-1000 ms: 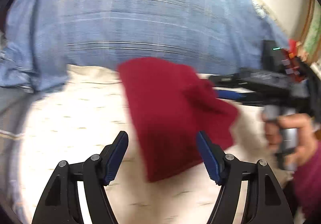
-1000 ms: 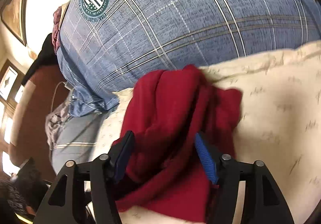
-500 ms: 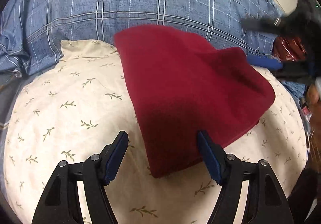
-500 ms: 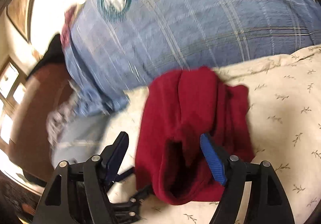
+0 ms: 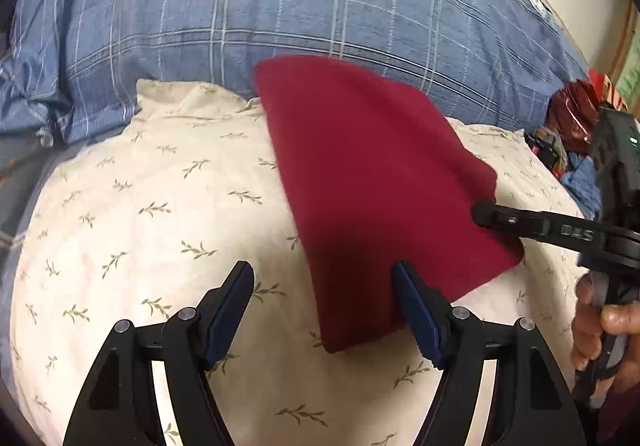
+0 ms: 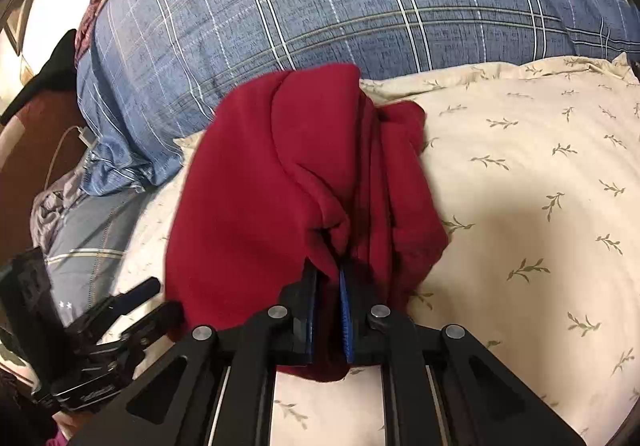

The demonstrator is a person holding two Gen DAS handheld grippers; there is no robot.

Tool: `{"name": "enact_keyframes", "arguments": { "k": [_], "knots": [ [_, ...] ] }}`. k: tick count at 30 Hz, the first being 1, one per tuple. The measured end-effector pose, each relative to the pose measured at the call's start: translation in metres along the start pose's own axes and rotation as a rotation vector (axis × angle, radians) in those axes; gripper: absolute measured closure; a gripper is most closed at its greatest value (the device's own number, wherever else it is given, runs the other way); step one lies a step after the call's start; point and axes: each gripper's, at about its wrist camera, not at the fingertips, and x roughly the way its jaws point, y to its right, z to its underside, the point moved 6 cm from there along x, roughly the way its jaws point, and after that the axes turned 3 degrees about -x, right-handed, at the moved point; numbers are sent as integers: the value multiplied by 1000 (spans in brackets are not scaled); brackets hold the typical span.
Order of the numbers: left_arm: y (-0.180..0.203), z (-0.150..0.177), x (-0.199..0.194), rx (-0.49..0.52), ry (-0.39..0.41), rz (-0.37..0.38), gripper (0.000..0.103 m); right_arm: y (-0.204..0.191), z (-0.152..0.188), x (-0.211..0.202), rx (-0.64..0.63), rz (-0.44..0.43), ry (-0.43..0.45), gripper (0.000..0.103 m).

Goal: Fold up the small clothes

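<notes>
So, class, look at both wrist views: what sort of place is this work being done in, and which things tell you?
Most likely a bedroom, on a bed. A cream pillow with a leaf-sprig print serves as the work surface, a large blue plaid pillow with a round crest lies behind it, and rumpled grey bedding sits beside them.

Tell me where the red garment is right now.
The red garment lies on the cream leaf-print pillow, just in front of the blue plaid pillow. The right gripper is shut on its near edge; the open left gripper hovers at its other side.
</notes>
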Motion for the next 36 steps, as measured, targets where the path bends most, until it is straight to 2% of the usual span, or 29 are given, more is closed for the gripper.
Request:
{"name": "enact_keyframes", "arguments": {
  "k": [3, 4, 5, 7, 10, 12, 14, 19, 22, 26, 31, 34, 36],
  "knots": [
    [-2, -3, -2, 3, 19, -18, 31, -7, -5, -21, 8, -8, 50, 78],
    [-2, -3, -2, 2, 21, -20, 31, -10, -8, -28, 14, -16, 75, 66],
    [-2, -3, -2, -2, 20, -19, 31, -11, -13, -35, 22, -24, 106, 49],
    [-1, -2, -2, -5, 18, -19, 31, -15, -23, -42, 34, -41, 157, 39],
    [-1, -2, -2, -7, 18, -22, 31, -17, -38, -26, 34, -12, 139, 39],
    [-1, -3, -2, -5, 21, -25, 31, -11, -41, -4, 50, 19, 83, 44],
    [-1, -3, -1, -5, 21, -25, 31, -8, -36, 13, 57, 4, 25, 85],
    [-5, -4, -2, -14, 22, -20, 31, -7, -27, -3, -12, 60, 90, 88],
    [-7, -5, -1, -30, 26, -9, 31, 3, -15, 4, -13, 93, 69, 89],
    [-10, -6, -2, -57, 28, 18, 30, 6, -7, -2, -1, 79, 76, 89],
    [-12, -7, 0, -104, 23, 93, 26, 8, -3, -4, -5, 77, 64, 89],
    [-14, -11, 5, -114, 29, 104, 25, 8, 2, 0, -25, 86, 51, 89],
    [-16, -14, 11, -139, 19, 119, 25, 11, 0, -2, 1, 49, 53, 83]
  ]
}}
